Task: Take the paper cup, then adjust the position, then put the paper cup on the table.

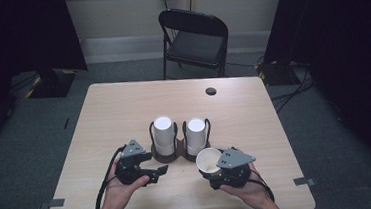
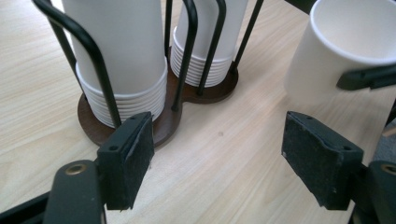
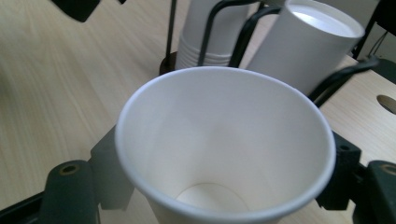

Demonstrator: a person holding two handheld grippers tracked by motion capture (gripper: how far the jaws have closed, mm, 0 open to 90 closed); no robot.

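Two tall stacks of white paper cups stand upside down in a dark brown holder (image 1: pixel 167 157) with black wire rails at mid-table: the left stack (image 1: pixel 164 133) (image 2: pixel 121 51) (image 3: pixel 205 32) and the right stack (image 1: pixel 196 133) (image 2: pixel 205 42) (image 3: pixel 308 46). My right gripper (image 1: pixel 209 169) (image 3: pixel 224 154) is shut on a single white paper cup (image 1: pixel 208 160) (image 2: pixel 336 51) (image 3: pixel 224 140), mouth up and tilted toward me, just right of the holder. My left gripper (image 1: pixel 158 172) (image 2: pixel 219 140) is open and empty, low over the table in front of the holder's left end.
A black folding chair (image 1: pixel 196 38) stands beyond the table's far edge. A round cable hole (image 1: pixel 211 91) lies near the far right of the tabletop. Tape marks (image 1: pixel 56 202) sit by the near corners. Black curtains flank both sides.
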